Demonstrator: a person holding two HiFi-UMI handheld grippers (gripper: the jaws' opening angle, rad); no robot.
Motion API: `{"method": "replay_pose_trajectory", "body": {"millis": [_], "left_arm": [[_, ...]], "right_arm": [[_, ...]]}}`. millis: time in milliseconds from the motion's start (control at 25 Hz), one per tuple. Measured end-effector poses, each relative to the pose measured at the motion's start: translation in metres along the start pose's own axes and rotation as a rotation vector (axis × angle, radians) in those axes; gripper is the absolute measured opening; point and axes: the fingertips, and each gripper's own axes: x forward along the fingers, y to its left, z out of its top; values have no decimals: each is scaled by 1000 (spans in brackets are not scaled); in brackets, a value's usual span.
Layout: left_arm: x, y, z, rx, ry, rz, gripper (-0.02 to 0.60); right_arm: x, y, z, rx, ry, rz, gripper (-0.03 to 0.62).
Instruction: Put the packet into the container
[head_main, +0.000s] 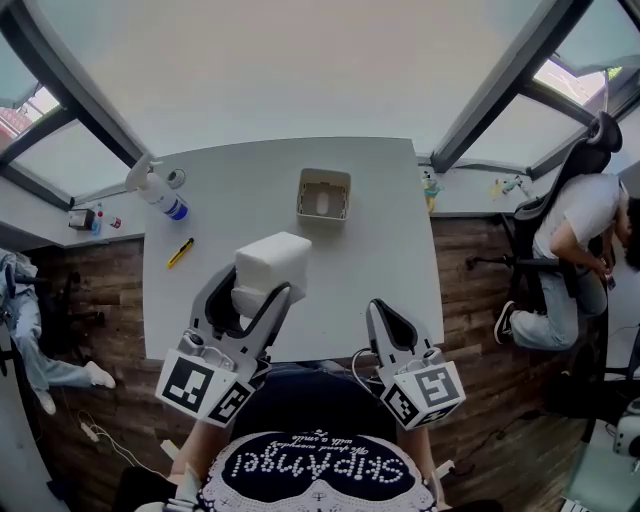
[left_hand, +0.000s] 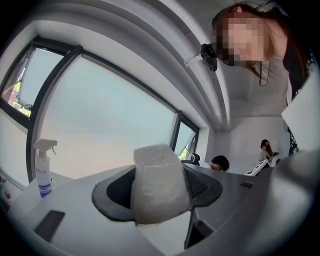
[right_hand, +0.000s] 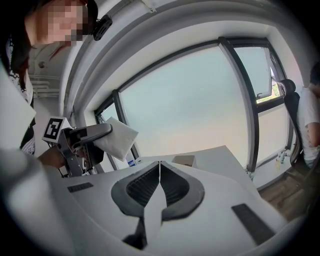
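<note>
Far left on the table (head_main: 240, 170): spray bottle (head_main: 157, 190) lying down, w/ a small yellow pen-like thing (head_main: 180, 252) nearer, both well apart from the action.

Next, the left gripper (head_main: 255, 287): jaws clamped on the packet (head_main: 271, 266), which is held up over the near-left part of the table, not resting on it as far as I can tell. So the pickup looks done. What's left, judging by this: carry it far and a bit right to the container (head_main: 324, 194), lower it in, let go.

Packet: white, soft, pillowy, looks like a wrapped tissue pack. It's squeezed approx. mid-body and bulges out past the pads.

Container sits far-centre on the table, small, pale, open-topped. Nothing of the packet is in it. Can't tell its contents for sure.

Right gripper (head_main: 381, 307): near right, off the table edge, jaws pressed together w/ nothing between them. Idle.

Far right, beyond the table: a person (head_main: 575, 235) on an office chair.
</note>
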Motion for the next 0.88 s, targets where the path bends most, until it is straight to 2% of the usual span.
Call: {"method": "replay_pose_trajectory", "body": {"millis": [320,880], "left_arm": [[-5,25,6,-2,14,26,278],[17,32,7,-5,36,-11,278]], "right_arm": [[17,20,1,3,15,31,15],[21,8,0,42,32,-29,15]]}}
